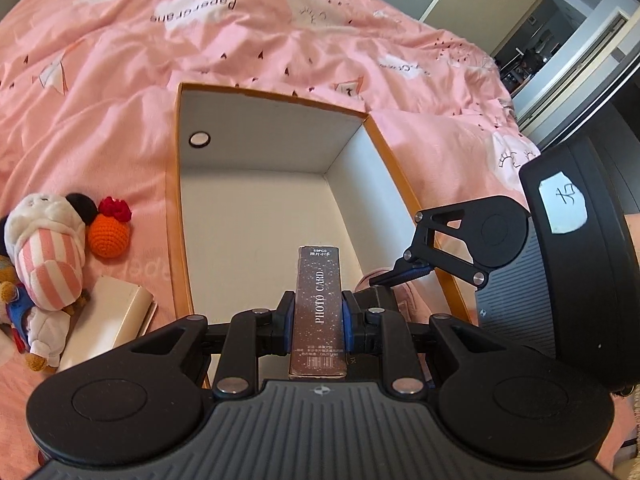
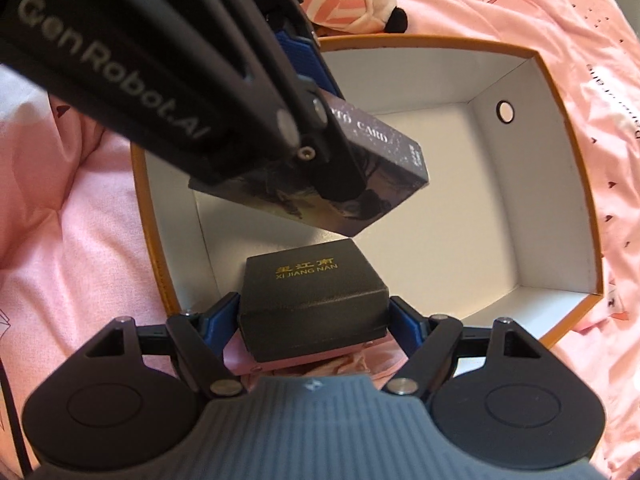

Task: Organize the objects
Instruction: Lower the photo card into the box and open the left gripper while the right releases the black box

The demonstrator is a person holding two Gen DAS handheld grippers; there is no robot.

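My left gripper [image 1: 318, 316] is shut on a dark, speckled photo card box [image 1: 318, 304], holding it by its narrow sides above the near end of an open orange-rimmed storage box [image 1: 276, 98]. From the right wrist view the same card box [image 2: 384, 148] hangs tilted over the white inside of the storage box [image 2: 560, 92]. My right gripper [image 2: 314, 316] is shut on a small black box with gold lettering [image 2: 316, 300], just over the storage box's near edge. The right gripper's finger [image 1: 404, 274] shows at the right in the left wrist view.
The storage box lies on a pink printed bedspread [image 1: 280, 32]. Left of it sit a pink-striped plush toy [image 1: 52, 248], an orange crocheted toy [image 1: 109, 236] and a cream flat case [image 1: 112, 312]. A doorway [image 1: 560, 40] opens at the far right.
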